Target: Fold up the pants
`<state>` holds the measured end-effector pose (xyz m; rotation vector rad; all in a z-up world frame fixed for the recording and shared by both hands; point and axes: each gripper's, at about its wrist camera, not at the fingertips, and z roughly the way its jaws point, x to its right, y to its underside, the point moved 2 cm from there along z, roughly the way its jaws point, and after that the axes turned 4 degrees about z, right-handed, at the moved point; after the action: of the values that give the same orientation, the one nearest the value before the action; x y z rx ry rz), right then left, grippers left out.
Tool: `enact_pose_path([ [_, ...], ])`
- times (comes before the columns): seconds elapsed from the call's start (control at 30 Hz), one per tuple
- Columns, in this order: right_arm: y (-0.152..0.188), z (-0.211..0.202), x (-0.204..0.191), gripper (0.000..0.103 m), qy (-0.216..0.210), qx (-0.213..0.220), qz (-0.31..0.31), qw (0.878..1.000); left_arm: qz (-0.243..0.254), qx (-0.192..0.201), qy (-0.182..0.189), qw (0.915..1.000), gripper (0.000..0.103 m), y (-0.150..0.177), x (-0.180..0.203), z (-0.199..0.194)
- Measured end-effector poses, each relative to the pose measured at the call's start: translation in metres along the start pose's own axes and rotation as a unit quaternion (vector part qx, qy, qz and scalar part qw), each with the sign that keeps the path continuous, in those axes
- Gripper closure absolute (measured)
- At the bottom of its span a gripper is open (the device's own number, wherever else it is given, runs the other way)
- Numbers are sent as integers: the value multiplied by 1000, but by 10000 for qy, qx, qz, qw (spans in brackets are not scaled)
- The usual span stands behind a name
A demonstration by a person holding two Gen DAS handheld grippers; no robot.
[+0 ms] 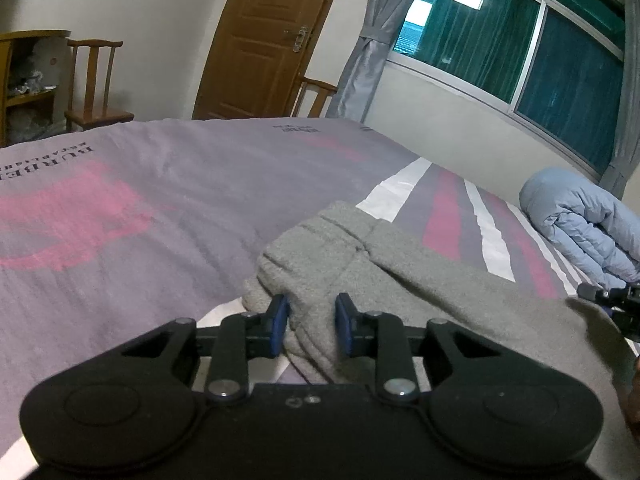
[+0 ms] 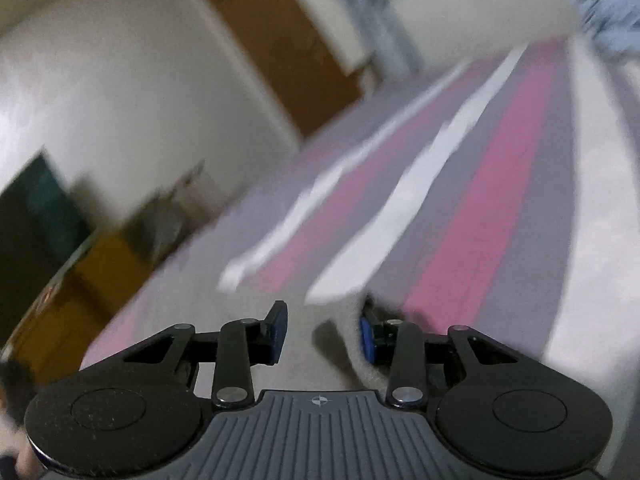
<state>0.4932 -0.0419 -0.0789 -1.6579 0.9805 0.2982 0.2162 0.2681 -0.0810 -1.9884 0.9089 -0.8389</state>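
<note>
A wide bed (image 1: 152, 200) fills both views, covered by a grey-purple spread with pink patches and white and pink stripes. Behind it stand a brown door (image 1: 264, 36), a window (image 1: 520, 40) with a grey curtain (image 1: 372, 40), and a wooden chair (image 1: 96, 92) beside a shelf. A rolled pale blue quilt (image 1: 580, 224) lies at the bed's right edge, under the window.

The grey pants (image 1: 360, 248) lie bunched on the spread near the striped part, their thick folded end closest to the left wrist camera.

The left gripper (image 1: 312, 320) sits low over that end, its blue pads closed in on a fold of the grey fabric, which bulges between them.

The right gripper (image 2: 322, 330) shows in a blurred view; its jaws stand partly apart, with grey cloth lying between them and against the right pad. Whether the pads actually press on the cloth cannot be told. Its tip also appears at the right edge of the left wrist view, at the pants' far side.
</note>
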Motion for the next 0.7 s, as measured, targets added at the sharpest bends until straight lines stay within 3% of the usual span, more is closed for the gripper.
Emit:
enact_pose_path([
  [0.13,0,1,8,70,152,-78,91,9998,2,4,15,10000,86,0,-1,0],
  [0.23,-2,1,11,70,-8,-258,200,9995,-29,4,41,10000,86,0,-2,0],
  [0.37,0,-10,7,70,144,-361,-155,9991,-42,12,54,10000,86,1,-2,-1],
  [0.47,6,-26,-1,70,549,86,-462,9974,-48,14,58,10000,86,1,-2,-1],
  [0.53,6,-33,-6,70,230,206,-301,9991,-32,14,48,10000,86,1,-2,-1],
  [0.6,11,-16,-12,70,-100,-334,-195,9992,-12,13,28,10000,86,1,-2,-1],
  [0.67,22,15,-11,74,591,-978,-343,9929,-1,-5,24,10000,86,1,-2,1],
  [0.7,23,21,-2,82,875,-883,-188,9921,2,-22,14,10000,86,0,-2,1],
])
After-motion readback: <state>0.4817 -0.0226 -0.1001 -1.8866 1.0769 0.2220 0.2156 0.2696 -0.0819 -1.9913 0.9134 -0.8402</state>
